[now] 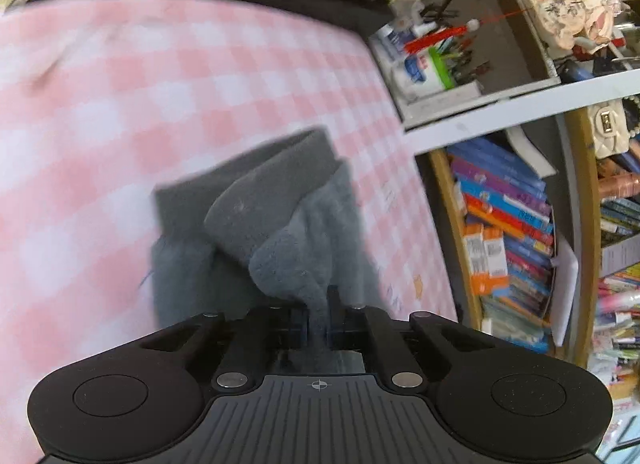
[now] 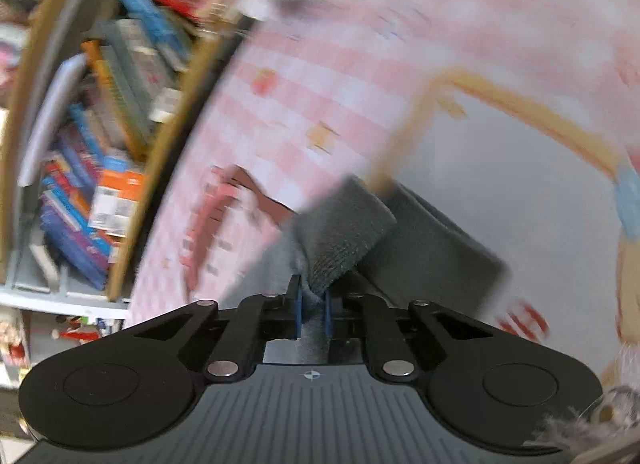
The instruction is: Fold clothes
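Both my grippers have cloth pinched. L gripper [image 1: 318,316]: jaws nearly together, clamped on a bunched edge of the grey garment [image 1: 256,220]. R gripper [image 2: 312,312]: blue pads narrow too, a wad of the same grey knit [image 2: 344,220] squeezed between them, ribbed cuff or hem standing up just past the tips.

The garment lies rumpled on the pink check cover [image 1: 120,104] w/ its ribbed band furthest from my L jaws, one side rolled over on itself. It's small, thick, fleecy inside, so prob. springy and will want to unroll.

My read: step in hand is lifting two edge points to carry them over for a fold. To do it well:
- keep both grips firm; thick knit can slip if I ease off
- raise both sides evenly so the edge betw. them stays taut, not sagging
- shake out the rolled part before laying it down, else the fold goes lumpy
- bring the held edge over to meet the ribbed band, line up, then set down flat and only then let go.

Further off: bookshelf [image 1: 512,224] beside the cover, cluttered shelf [image 1: 432,64] above; neither in the way. R view is blurred, details there uncertain.
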Action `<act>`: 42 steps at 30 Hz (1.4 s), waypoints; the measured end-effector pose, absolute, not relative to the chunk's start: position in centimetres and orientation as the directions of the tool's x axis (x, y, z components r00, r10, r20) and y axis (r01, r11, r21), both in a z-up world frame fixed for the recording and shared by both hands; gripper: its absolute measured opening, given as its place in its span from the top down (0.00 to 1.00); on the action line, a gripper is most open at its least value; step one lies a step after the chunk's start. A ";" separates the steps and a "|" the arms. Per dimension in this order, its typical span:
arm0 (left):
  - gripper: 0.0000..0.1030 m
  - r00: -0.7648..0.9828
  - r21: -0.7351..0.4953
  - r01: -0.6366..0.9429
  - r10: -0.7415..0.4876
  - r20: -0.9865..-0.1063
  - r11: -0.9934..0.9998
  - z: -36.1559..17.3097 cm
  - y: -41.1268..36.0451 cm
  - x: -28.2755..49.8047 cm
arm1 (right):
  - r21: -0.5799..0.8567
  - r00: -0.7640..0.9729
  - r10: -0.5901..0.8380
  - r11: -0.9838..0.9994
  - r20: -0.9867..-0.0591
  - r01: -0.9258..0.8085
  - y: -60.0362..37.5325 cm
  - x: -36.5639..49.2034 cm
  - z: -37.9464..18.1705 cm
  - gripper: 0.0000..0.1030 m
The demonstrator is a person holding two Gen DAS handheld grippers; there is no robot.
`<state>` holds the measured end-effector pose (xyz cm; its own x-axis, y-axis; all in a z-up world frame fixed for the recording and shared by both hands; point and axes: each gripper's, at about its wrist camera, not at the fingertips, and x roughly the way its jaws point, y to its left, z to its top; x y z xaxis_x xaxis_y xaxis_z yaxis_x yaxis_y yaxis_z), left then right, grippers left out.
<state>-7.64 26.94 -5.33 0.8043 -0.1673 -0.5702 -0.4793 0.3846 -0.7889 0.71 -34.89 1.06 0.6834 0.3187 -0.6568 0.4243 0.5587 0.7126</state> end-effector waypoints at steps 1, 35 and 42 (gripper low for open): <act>0.95 0.834 -0.807 -0.434 -0.159 -0.528 0.401 -4.0 27.0 -7.3 | 0.726 0.711 0.320 0.572 -0.627 0.382 -34.9 1.3 2.4 0.92; 0.80 0.752 -0.709 -0.482 -0.174 -0.636 0.514 -6.0 26.8 -12.1 | 0.531 0.572 0.215 0.705 -0.792 0.471 -35.1 -6.6 -1.4 0.84; 0.42 0.707 -0.636 -0.554 -0.100 -0.700 0.537 -5.3 26.7 -13.0 | 0.555 0.539 0.246 0.633 -0.806 0.540 -36.7 -8.2 -1.9 0.52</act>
